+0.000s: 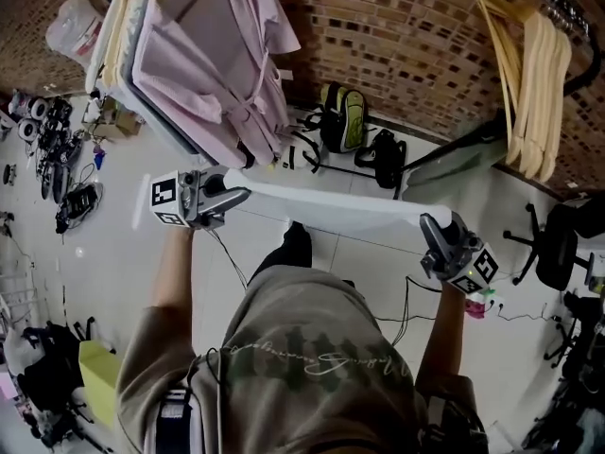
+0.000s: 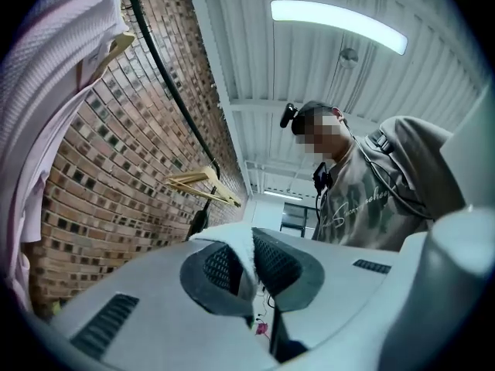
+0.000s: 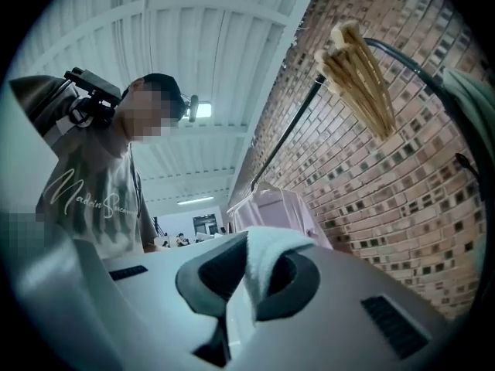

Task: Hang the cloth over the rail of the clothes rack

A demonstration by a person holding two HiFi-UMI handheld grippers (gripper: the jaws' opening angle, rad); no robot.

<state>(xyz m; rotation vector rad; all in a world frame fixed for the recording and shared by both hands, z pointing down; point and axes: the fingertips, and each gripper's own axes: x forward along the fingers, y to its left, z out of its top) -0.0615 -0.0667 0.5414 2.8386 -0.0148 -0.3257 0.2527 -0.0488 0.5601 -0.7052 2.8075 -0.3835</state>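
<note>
Cloth [image 1: 331, 204] clamped between left hand-held gripper [image 1: 242, 195] and right hand-held gripper [image 1: 428, 223]

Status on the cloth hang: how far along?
Done: the cloth is picked up and stretched between the left gripper and right gripper, each shut on one end. In hand: it is held out level in front of the rack, below the pink clothes. Left: drape it over the rail, then release.
</note>
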